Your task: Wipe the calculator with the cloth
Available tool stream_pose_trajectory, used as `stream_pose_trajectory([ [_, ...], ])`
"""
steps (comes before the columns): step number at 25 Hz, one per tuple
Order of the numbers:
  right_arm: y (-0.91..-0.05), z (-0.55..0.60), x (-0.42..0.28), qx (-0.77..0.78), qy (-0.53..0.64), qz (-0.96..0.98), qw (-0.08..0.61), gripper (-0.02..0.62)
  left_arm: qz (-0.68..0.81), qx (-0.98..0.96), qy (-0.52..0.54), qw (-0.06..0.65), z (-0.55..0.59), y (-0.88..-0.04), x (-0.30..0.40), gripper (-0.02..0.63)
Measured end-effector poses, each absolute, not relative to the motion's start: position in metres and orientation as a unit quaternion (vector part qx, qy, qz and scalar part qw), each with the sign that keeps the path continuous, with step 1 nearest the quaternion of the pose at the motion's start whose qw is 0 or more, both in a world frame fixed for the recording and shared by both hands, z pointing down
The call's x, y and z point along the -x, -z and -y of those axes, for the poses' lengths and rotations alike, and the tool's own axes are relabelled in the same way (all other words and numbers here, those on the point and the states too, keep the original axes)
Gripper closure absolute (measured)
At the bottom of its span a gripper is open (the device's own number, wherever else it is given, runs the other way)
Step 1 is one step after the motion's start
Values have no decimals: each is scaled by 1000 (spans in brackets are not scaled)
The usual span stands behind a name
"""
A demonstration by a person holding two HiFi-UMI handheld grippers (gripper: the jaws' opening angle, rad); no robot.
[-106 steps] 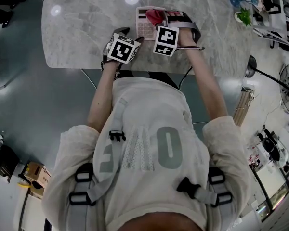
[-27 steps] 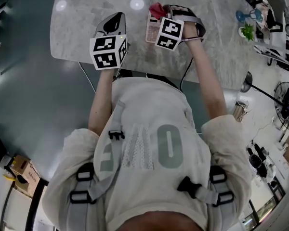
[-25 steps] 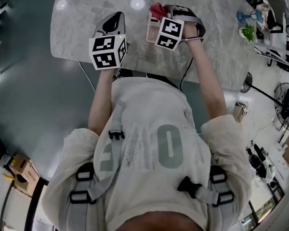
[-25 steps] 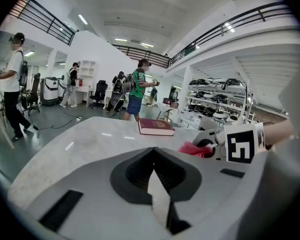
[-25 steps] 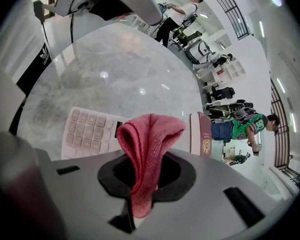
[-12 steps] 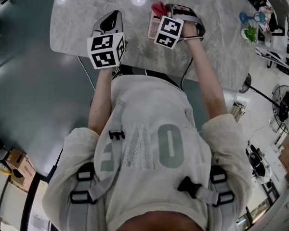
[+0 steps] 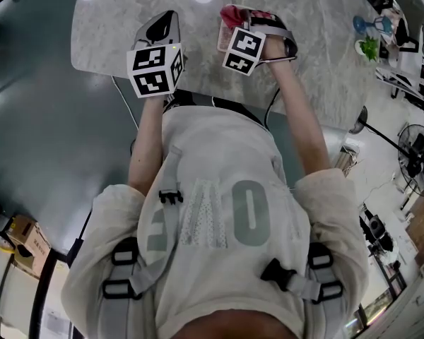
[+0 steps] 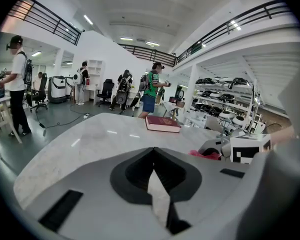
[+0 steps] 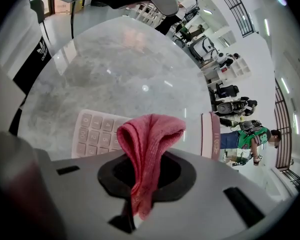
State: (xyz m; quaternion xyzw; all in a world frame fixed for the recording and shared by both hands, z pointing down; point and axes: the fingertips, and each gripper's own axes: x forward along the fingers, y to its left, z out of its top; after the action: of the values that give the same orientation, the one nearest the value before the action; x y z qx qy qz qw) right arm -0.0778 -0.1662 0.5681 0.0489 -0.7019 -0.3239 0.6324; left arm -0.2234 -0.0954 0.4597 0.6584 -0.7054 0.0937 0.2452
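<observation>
The pale pink calculator [image 9: 92, 133] lies flat on the marble table [image 7: 106, 27]. In the head view only the calculator's left edge [image 7: 222, 39] shows, beside my right gripper's marker cube. My right gripper [image 9: 146, 160] points steeply down just above the calculator's right side and is shut on a folded red cloth [image 9: 152, 131]. The red cloth [image 7: 233, 14] sticks out past the jaws. My left gripper [image 8: 152, 151] hovers over the table left of the calculator, shut and empty; in the head view the left gripper [image 7: 164, 25] is well apart from the calculator.
A dark red book [image 8: 162, 123] lies further along the table; the book [image 9: 210, 135] is to the right of the calculator. A small green plant [image 7: 368, 46] and a blue object [image 7: 363, 25] stand at the table's far right. People stand in the room behind.
Since about four seconds ago the left gripper has drawn away leftward from the calculator. Over the last second the right gripper with the cloth has sunk slightly; the left has stayed put.
</observation>
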Motion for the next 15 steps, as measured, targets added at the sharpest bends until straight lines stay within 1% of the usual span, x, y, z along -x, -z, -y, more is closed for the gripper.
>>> stream_pose_trajectory([
  [15,-577,128,74,-31,302,710,636,540,703,-660,-91,249,90,-462,219,586],
])
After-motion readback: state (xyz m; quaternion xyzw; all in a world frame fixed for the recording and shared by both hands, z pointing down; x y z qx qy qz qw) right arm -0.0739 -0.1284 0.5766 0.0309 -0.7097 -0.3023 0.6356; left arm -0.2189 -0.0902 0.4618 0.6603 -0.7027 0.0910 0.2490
